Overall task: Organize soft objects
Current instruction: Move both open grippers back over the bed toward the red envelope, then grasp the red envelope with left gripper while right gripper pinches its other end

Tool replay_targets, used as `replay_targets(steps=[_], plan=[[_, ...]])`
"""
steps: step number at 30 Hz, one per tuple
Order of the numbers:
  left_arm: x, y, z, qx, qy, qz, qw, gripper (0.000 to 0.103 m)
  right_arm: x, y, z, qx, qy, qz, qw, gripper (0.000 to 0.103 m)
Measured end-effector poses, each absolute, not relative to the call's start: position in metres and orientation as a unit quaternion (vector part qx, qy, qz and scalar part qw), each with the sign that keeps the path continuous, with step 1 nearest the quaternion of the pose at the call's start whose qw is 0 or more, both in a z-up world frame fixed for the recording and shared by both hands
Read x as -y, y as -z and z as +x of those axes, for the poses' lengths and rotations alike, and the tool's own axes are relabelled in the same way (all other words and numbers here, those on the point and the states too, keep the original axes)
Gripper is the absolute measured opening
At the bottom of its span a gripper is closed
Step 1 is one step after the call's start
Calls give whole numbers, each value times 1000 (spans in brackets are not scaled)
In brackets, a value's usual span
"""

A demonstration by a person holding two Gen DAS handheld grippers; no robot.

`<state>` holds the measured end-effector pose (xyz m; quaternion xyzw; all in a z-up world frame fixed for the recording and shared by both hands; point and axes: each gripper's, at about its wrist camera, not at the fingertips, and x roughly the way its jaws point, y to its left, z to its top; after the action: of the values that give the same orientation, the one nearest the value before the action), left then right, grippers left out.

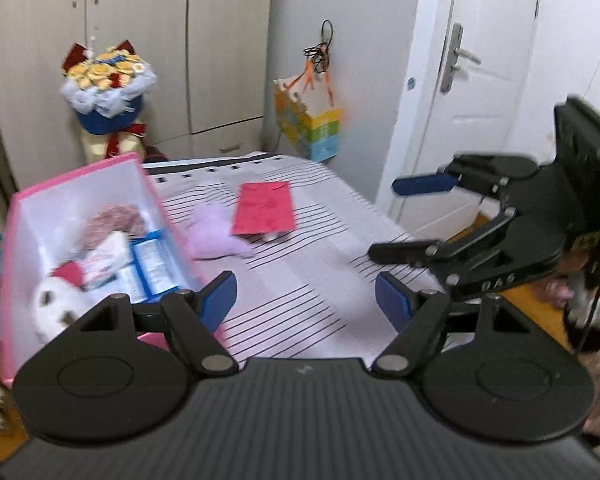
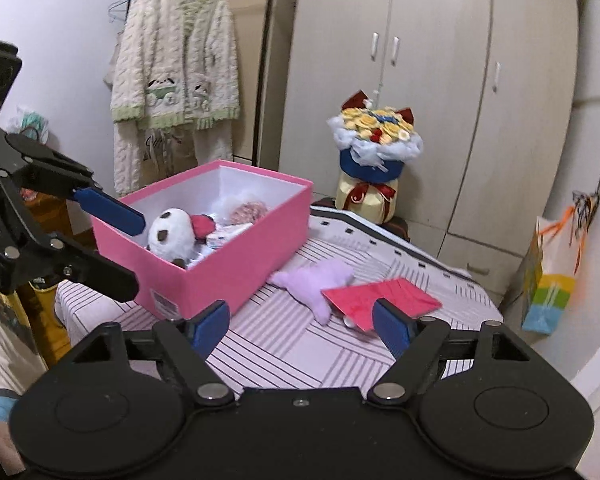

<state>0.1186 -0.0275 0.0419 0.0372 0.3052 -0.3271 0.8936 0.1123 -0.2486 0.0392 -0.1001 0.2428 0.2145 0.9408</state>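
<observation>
The left gripper [image 1: 306, 300] hangs over the striped bed [image 1: 300, 312] with its jaws released and nothing between the blue pads [image 1: 220, 296]; the right gripper [image 2: 300, 326] likewise hovers above the sheet, jaws spread and empty; from the left wrist view the right gripper sits off to the right side, from the right wrist view the left gripper reaches in from the left, just in front of the pink box [image 2: 228, 264].

The pink box stands open on the bed at the left; inside lie a white plush with brown spots [image 2: 172, 236] and a red part, a pinkish knitted item [image 2: 248, 210] towards the far wall, and some blue-and-white packets [image 1: 148, 264]; outside the box, just beside its right wall, a lilac plush toy [image 2: 316, 280] lies flat on the sheet; a red envelope [image 2: 380, 296] rests touching it on the right, partly over a small white thing too hidden to name.

Beyond the bed stand a flower bouquet [image 2: 376, 136] in blue wrap before the wardrobe [image 2: 440, 80], a colourful gift bag [image 1: 312, 120] hanging by the white door [image 1: 472, 92], and a cream knitted cardigan [image 2: 176, 60] on a hanger.
</observation>
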Motion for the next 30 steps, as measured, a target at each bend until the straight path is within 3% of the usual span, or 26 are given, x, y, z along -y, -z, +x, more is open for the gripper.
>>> replay_targets(steps=[19,30], plan=[[125,20,256,-326,231,-52,915,64,323,44,238,-313,-187,48,930,82],[131,68,312,-356,133,-118,918,58,348,72,303,-359,-153,146,909,64]])
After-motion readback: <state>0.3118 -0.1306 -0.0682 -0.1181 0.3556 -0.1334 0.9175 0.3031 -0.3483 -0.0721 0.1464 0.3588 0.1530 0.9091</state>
